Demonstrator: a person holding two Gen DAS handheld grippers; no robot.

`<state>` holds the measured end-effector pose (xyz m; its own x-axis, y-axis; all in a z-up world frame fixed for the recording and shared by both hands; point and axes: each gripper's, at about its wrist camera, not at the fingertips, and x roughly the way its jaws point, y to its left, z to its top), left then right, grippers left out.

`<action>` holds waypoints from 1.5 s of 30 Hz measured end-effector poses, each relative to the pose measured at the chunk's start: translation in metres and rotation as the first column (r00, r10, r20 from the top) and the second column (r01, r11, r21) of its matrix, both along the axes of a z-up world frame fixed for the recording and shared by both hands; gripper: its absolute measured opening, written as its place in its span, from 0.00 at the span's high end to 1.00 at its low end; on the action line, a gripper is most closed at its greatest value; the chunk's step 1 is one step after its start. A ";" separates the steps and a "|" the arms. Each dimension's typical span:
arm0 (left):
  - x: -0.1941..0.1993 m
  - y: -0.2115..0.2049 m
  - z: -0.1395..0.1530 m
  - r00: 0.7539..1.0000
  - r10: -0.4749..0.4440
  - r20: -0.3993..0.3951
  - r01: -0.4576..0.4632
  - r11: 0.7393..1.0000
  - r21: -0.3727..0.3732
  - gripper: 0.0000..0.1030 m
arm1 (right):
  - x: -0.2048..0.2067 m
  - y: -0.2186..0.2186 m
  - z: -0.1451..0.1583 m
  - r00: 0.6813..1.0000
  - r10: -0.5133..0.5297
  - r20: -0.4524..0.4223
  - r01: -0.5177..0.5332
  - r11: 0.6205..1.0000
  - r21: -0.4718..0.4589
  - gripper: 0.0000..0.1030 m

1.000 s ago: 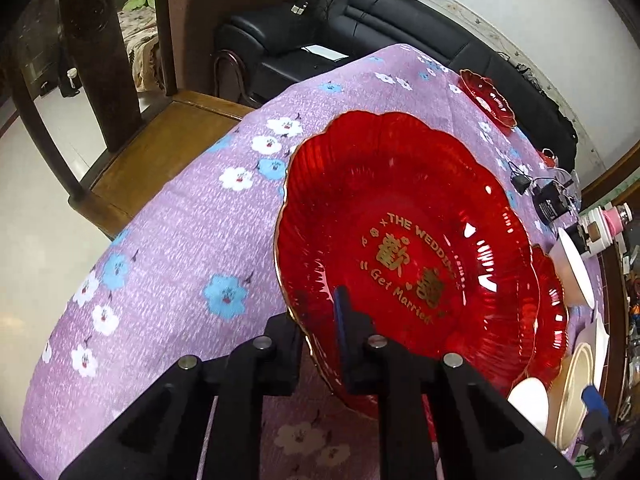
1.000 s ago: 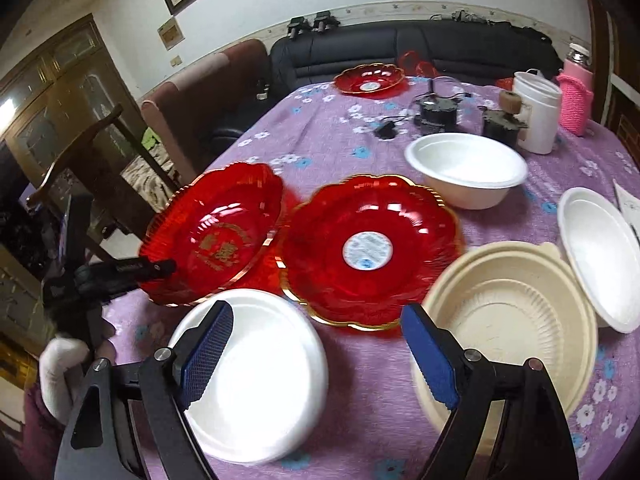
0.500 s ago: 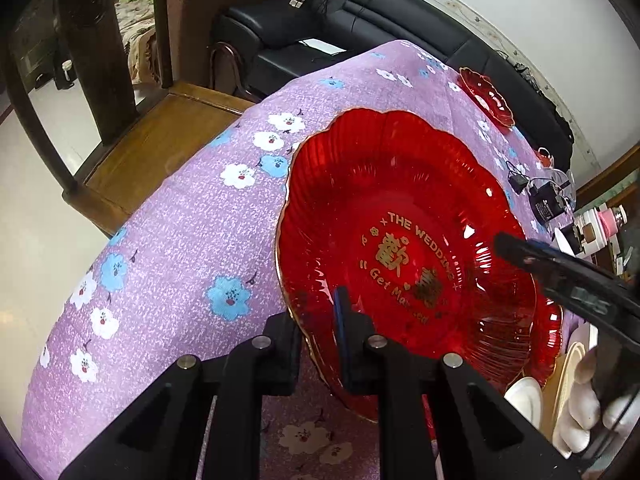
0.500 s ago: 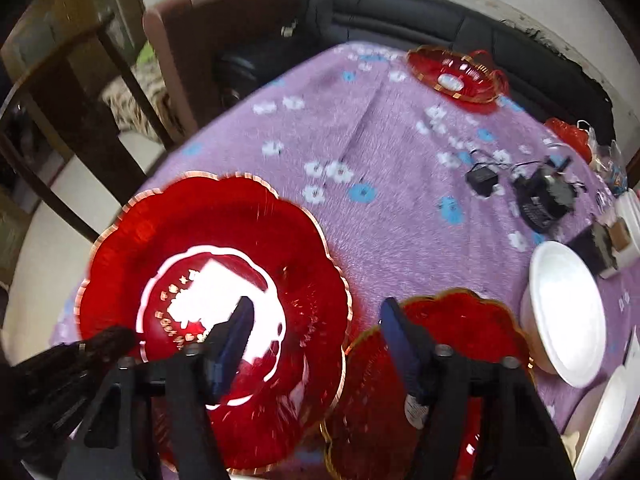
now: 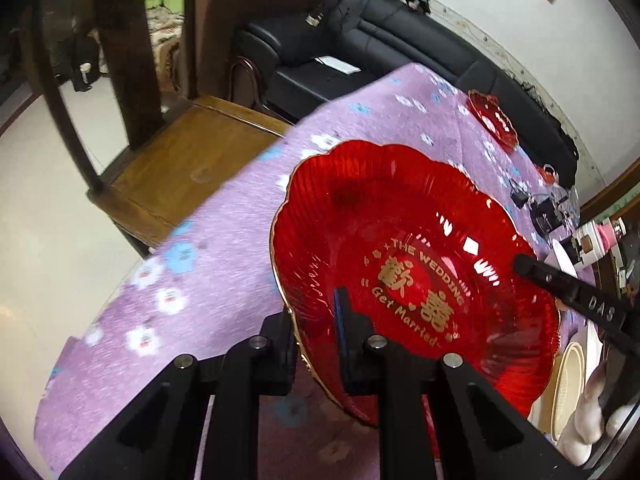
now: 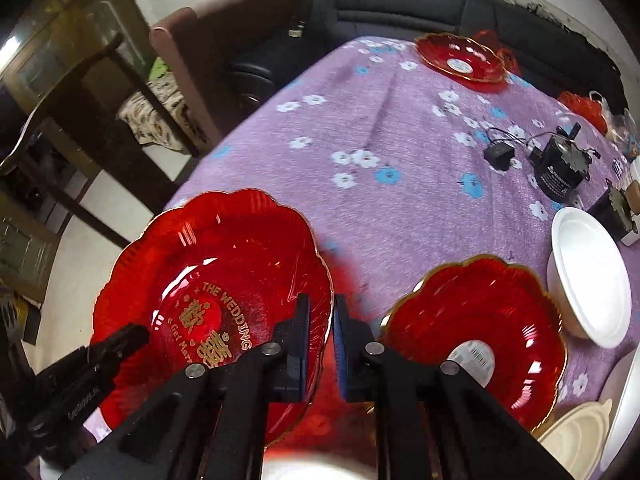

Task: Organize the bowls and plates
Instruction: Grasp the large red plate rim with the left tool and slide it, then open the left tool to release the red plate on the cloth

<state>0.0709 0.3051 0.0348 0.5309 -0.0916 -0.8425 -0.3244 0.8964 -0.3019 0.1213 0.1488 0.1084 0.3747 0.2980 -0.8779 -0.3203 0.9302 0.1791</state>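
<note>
Both tools clamped on red plate

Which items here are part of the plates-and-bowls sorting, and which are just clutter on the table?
Part of the job:
- red wedding plate, gripped by both the left gripper and the right gripper
- second red plate
- far red plate
- white bowl
- beige plate

Lying about:
- black motor
- power adapter
- wooden chair

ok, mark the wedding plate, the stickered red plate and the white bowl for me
wedding plate (image 6: 208, 280), right wrist view, on its ribbed inner wall above the gold lettering.
stickered red plate (image 6: 472, 312), right wrist view, on its red floor above the sticker.
white bowl (image 6: 588, 276), right wrist view, on its white inside.
</note>
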 end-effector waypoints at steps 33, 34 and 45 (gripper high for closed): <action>-0.134 0.034 0.000 0.982 0.121 0.142 -0.120 0.993 -0.013 0.46 | -0.123 0.050 0.003 0.977 0.108 0.186 -0.093 0.992 -0.091 0.76; -0.139 0.033 0.005 0.980 0.121 0.159 -0.122 0.993 -0.006 0.45 | -0.128 0.048 0.007 0.973 0.106 0.204 -0.090 0.992 -0.086 0.71; -0.186 0.014 0.026 0.967 0.120 0.226 -0.127 0.992 0.020 0.29 | -0.209 0.009 0.046 0.915 0.031 0.402 -0.047 0.998 0.029 0.49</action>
<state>-0.1152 0.3196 0.0606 0.7119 0.0130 -0.7022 -0.3608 0.8646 -0.3497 -0.0872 0.1580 0.1543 0.6803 0.3491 -0.6445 -0.4084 0.9107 0.0622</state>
